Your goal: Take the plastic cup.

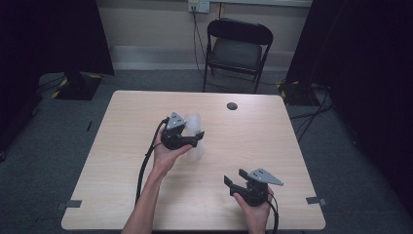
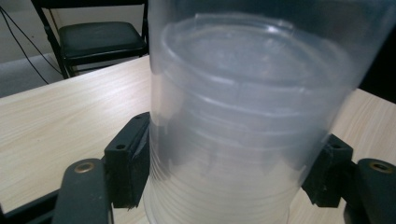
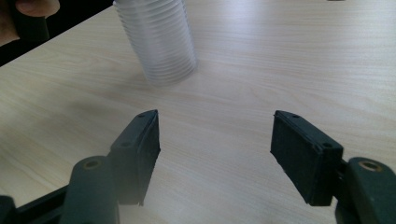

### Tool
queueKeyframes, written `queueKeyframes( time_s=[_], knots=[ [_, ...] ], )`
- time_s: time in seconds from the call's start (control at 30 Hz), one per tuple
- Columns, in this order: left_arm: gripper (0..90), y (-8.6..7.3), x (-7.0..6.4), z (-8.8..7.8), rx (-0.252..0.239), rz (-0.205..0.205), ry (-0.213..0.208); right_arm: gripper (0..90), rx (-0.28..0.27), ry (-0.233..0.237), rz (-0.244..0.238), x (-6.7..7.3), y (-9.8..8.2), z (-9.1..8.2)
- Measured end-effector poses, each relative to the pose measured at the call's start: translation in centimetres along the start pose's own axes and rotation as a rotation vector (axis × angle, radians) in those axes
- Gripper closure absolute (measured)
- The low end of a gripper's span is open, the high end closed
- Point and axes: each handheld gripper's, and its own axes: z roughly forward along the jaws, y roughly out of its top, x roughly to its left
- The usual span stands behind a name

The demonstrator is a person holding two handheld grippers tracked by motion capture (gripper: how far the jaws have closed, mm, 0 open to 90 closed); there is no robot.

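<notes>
1. Spreading across the middle of the high view, the wooden table (image 1: 146,195) carries everything here; a black folding chair (image 1: 237,48) stands on the grey floor beyond its far edge.
2. Standing upright near the table's centre is a stack of clear plastic cups (image 1: 195,132), its base resting on the wood.
3. Closing around that stack is the left gripper (image 1: 194,139): in the left gripper view its two black pads (image 2: 135,165) press against opposite sides of the cups (image 2: 243,121), so the stack is clamped.
4. Resting nearer the person, well apart from the cups, the right gripper (image 1: 235,179) has its jaws spread wide over bare wood, holding nothing.
5. Lying near the far edge is a small dark round spot (image 1: 232,106).
</notes>
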Motion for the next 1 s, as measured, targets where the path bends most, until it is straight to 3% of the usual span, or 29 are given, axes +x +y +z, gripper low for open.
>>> queueKeyframes(
  time_s=[1.0],
  knots=[
    [31.3, 1.7, 0.0, -1.3, -0.074, -0.033, -0.015, 32.6, 0.003, 0.001, -0.004, -0.1, 0.0, 0.0]
  ],
)
